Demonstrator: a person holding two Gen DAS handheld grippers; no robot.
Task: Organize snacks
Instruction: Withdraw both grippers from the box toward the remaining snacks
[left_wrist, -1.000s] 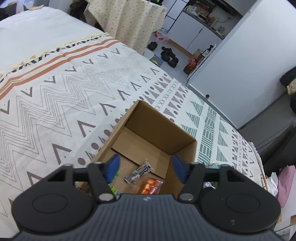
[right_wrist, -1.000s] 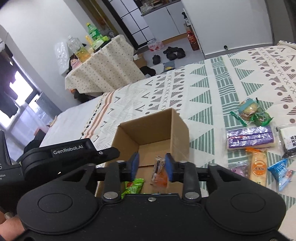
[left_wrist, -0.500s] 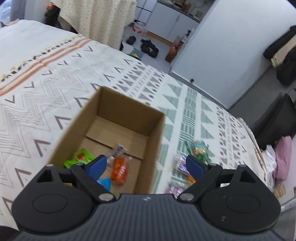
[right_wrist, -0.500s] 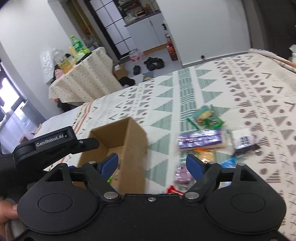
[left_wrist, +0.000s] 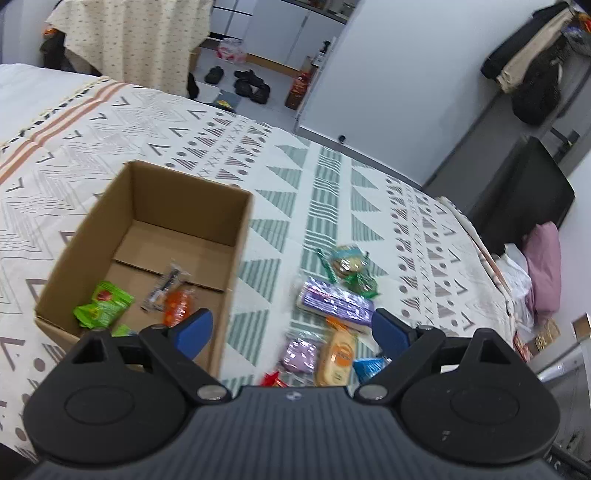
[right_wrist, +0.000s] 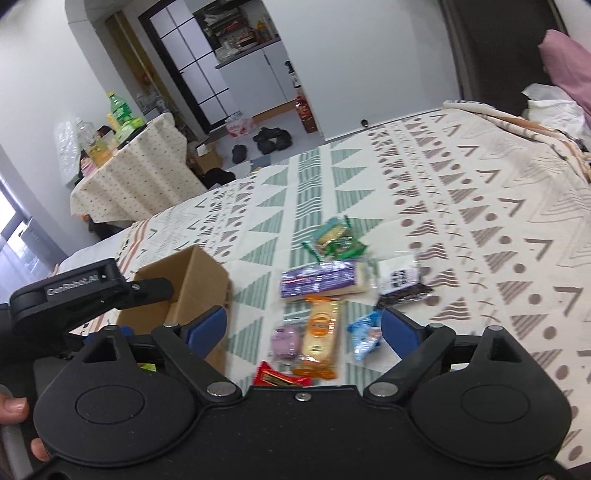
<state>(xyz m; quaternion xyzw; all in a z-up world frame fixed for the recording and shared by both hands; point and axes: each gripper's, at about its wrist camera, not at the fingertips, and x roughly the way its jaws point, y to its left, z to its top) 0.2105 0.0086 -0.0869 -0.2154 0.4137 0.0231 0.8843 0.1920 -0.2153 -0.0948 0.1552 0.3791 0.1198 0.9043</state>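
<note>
The left gripper (left_wrist: 291, 328) hangs over the bed's patterned cover (left_wrist: 325, 192) with its blue fingers (left_wrist: 194, 328) spread wide and nothing between them; its jaws have just been opening. The right gripper (right_wrist: 303, 332) is likewise wide apart and holds nothing, its jaws having just opened further.

Nearest lie a red packet (right_wrist: 280, 377), a tan biscuit pack (right_wrist: 319, 338), a pale purple sweet (right_wrist: 284, 341) touching it and a small blue packet (right_wrist: 364, 334). Beyond them lies a long purple bar (right_wrist: 319, 282), with a black-and-white packet (right_wrist: 400, 280) beside it and green-wrapped biscuits (right_wrist: 338, 242) further on.

The cardboard box (left_wrist: 236, 258) stands open beside this pile, toward the cover's orange-striped edge. Inside it lie a green packet (left_wrist: 103, 304), an orange packet (left_wrist: 179, 306) and a clear wrapper (left_wrist: 164, 286).
</note>
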